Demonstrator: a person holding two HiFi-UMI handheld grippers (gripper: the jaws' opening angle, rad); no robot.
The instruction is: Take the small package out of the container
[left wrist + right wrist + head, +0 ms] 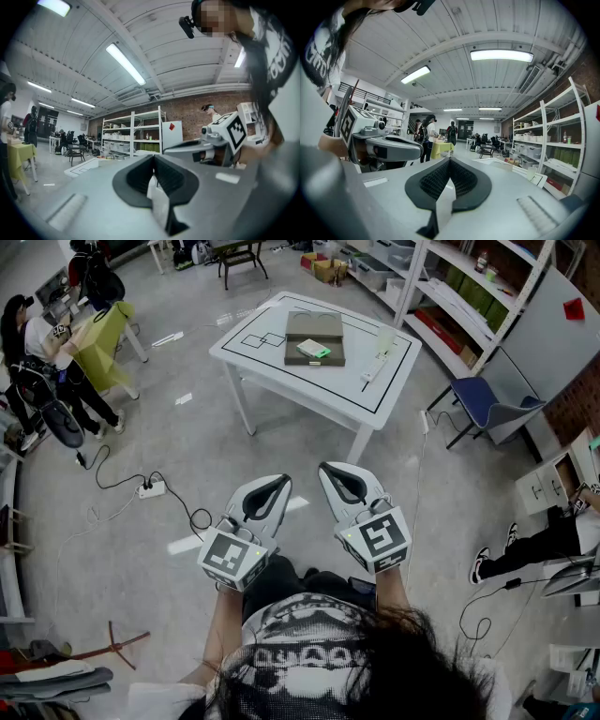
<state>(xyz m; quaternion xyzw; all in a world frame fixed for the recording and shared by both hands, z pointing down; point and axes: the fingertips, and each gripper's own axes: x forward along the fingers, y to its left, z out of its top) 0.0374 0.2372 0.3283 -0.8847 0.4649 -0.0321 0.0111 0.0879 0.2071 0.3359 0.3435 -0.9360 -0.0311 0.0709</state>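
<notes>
Grippers sit low and close to the person's body in the head view, side by side and well apart from the work. The left gripper [272,486] has its jaws pressed together with nothing between them, and its own view shows the dark pads meeting at the tip [153,160]. The right gripper [336,472] is likewise closed on nothing, its pads touching along one line in its own view [450,161]. Each gripper appears in the other's view: the right one at 2 o'clock from the left jaws [220,137], and the left one at 10 o'clock from the right jaws [379,146]. At 12 o'clock from both, across a stretch of grey floor [187,437], stands a white table [272,371] marked with black lines. On it rests the brown container [314,326], lying open in two halves. The small package [314,351], pale with a green patch, lies in the half nearer the person. A blue chair [483,401] stands at 2 o'clock from the grippers, beside shelves [469,296]. A power strip [152,489] lies on the floor at 10 o'clock from the left gripper.
</notes>
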